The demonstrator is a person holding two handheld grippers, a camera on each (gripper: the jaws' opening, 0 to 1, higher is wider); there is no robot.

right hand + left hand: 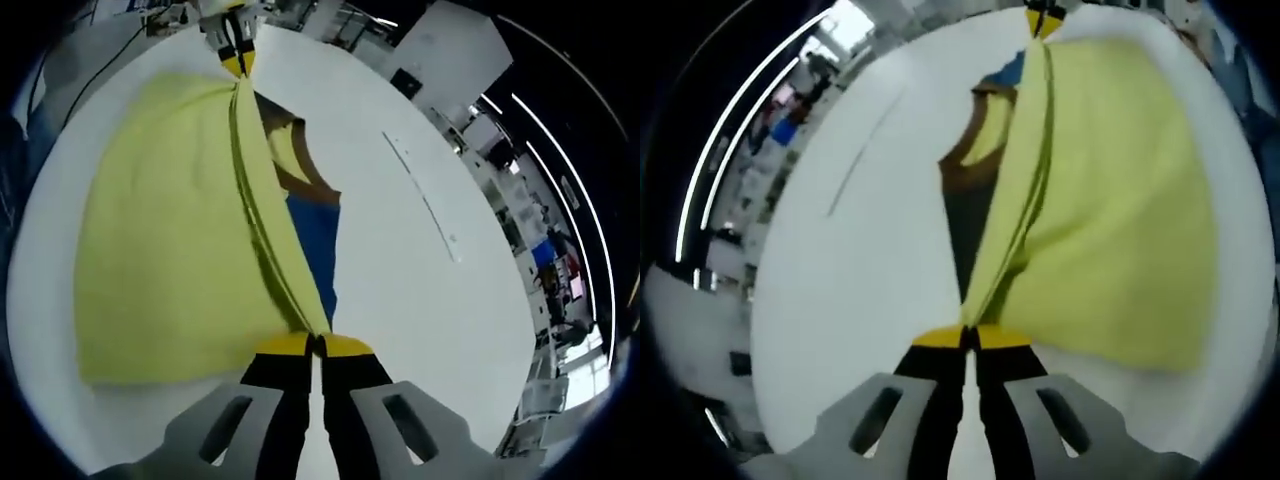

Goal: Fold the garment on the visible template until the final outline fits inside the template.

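1. The yellow garment [1120, 220] is being held up over the white table [850, 280], with its folded edge stretched into a straight line between the two grippers, and the rest of the cloth is hanging and lying to one side of that line.
2. One end of this edge is being pinched by the left gripper [968, 338], whose yellow-tipped jaws are pressed together on the garment.
3. The other end is being pinched by the right gripper [315, 345], whose jaws are also closed tightly on the garment.
4. Beside the garment's stretched edge, a brown and blue flat shape [312, 235] is being partly covered by the cloth; whether it is the template or a part of the garment cannot be told.
5. Beyond the table, a room with light strips [750, 110] is being seen, blurred.
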